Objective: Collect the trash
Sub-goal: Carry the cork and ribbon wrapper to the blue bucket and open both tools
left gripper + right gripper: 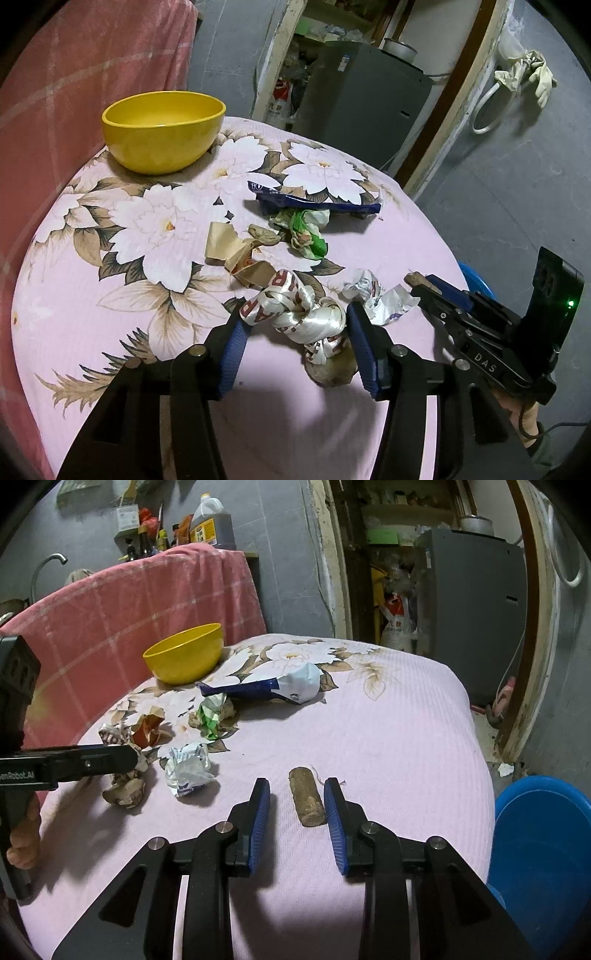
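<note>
Trash lies on a table with a pink floral cloth [110,295]. My left gripper [295,321] is open around a white satin ribbon with red letters [303,314], with a brown lump [332,373] under it. My right gripper [297,794] is open, its fingers either side of a brown cylinder [306,799]. Further off lie a crumpled white wrapper [188,768], a green-white wrapper [308,236], a tan paper strip [229,247] and a blue-white bag [277,686].
A yellow bowl [162,129] stands at the table's far left. A blue bin [543,849] sits on the floor right of the table. A pink checked cloth [129,609] hangs behind. A grey appliance [472,620] stands in the doorway.
</note>
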